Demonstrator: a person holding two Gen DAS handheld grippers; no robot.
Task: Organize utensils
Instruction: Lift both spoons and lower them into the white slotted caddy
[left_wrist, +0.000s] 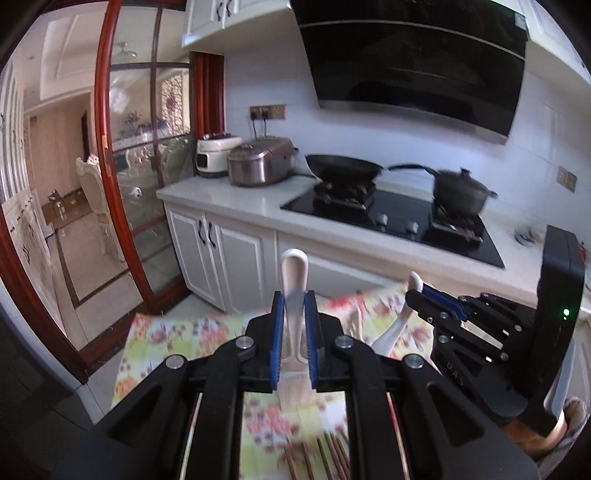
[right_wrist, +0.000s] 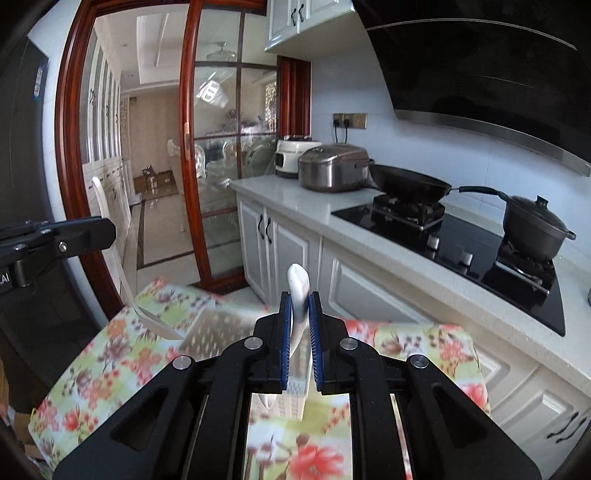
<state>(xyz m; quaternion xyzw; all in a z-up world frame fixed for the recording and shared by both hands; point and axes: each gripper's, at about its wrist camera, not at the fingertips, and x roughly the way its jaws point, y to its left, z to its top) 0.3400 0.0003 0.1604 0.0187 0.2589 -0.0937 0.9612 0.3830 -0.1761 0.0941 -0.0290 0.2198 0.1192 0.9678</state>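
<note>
White plastic spatula (left_wrist: 294, 295) and white ceramic spoon (right_wrist: 299, 295): we clamp them in left gripper (left_wrist: 294, 325) and right gripper (right_wrist: 300, 332), above floral tablecloth (right_wrist: 110, 354).

White spatula (left_wrist: 294, 280), white spoon (right_wrist: 300, 291), blue-padded black jaws, floral yellow-green tablecloth (right_wrist: 110, 354), brown chopsticks (left_wrist: 328, 458).

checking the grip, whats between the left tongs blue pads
A white fork's handle, pinched between the left tongs; the left wrist view shows it.
</note>
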